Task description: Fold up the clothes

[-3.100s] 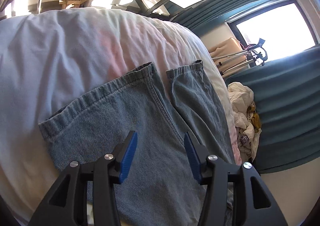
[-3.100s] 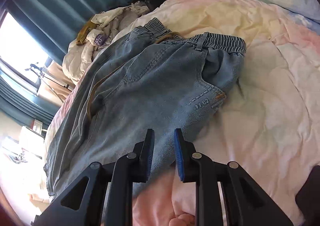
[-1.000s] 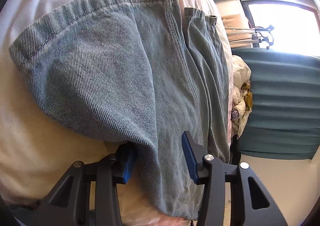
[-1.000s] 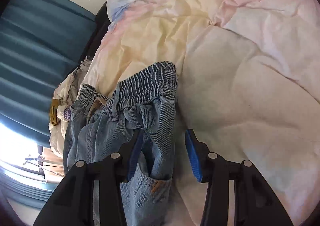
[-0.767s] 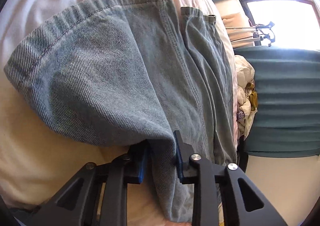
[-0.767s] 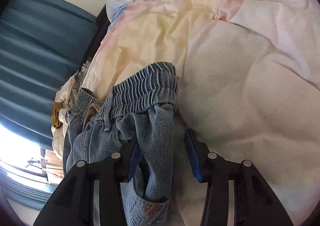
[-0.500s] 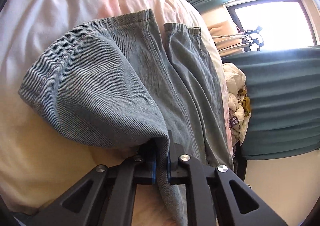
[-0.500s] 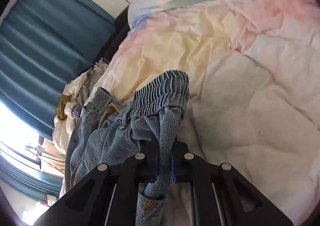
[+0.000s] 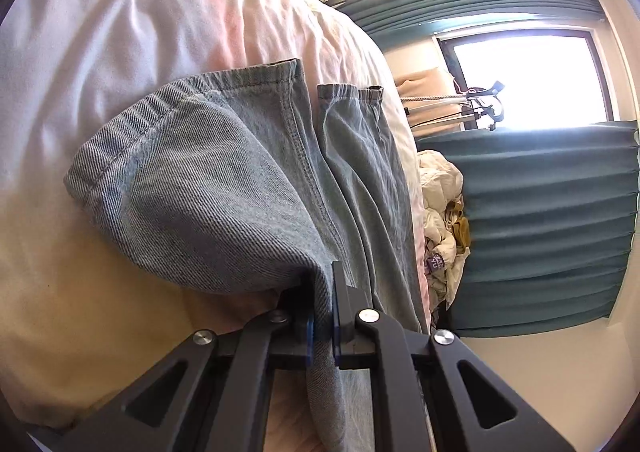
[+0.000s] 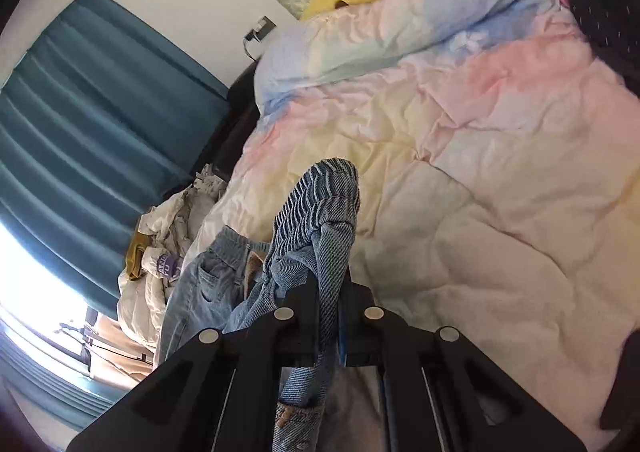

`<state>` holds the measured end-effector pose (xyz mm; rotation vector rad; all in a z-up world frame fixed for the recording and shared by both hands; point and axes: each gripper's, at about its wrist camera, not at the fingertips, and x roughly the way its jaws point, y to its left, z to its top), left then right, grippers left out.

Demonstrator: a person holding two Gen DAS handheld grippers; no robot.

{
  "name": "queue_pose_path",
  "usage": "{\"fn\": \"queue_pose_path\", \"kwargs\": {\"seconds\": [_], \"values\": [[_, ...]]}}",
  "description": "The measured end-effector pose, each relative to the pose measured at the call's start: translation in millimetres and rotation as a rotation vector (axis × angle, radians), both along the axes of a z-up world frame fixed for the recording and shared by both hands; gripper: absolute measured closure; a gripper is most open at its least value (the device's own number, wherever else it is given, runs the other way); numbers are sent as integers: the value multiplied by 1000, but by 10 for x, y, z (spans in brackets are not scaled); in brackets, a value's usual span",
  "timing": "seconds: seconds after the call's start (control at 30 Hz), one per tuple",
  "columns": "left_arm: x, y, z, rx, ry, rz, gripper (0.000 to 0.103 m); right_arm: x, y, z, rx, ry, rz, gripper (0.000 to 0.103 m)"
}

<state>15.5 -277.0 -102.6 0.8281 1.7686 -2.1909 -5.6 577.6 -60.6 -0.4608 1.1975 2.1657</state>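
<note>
Your left claw [image 9: 323, 292] is pinching a fold of the jeans [image 9: 224, 188] partway along one leg, its blue pads pressed tight on the denim. Both leg hems lie ahead of it on the pastel duvet [image 9: 120, 36], side by side near the bed's edge. Your right claw [image 10: 329, 292] is clamped on the jeans [image 10: 320, 220] just below the elastic waistband, which bunches upward above the fingers, off the duvet [image 10: 480, 180]. A heap of pale laundry [image 10: 160, 252] sits beside the bed, against the teal curtain [image 10: 92, 156].
</note>
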Motion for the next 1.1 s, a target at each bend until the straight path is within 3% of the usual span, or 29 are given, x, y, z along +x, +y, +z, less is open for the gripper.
{"fn": "queue_pose_path", "kwargs": {"seconds": [0.13,0.3,0.4,0.57,0.77,0.87,0.97,1.1], "values": [[31,-17,7,-3,4,7,97,67,-96,218,86,31,-21,99],[23,-18,-9,-6,-8,1,97,-24,112,-187,-53,-135,-41,99],[-42,12,-10,-15,-44,-26,97,-78,162,-316,-87,-175,-43,99],[-284,-96,110,-1,-63,-49,97,-386,47,11,-30,-129,0,99],[-1039,-160,433,-98,-100,-127,97,-1035,68,381,-43,-96,76,99],[-1483,-218,496,-87,-118,-130,97,-1435,97,489,-52,-112,112,99],[-1926,-243,526,-74,-146,-114,97,-1825,100,518,-46,-128,118,99],[-2538,-201,619,-116,-188,-97,97,-2403,82,439,-31,-135,117,99]]}}
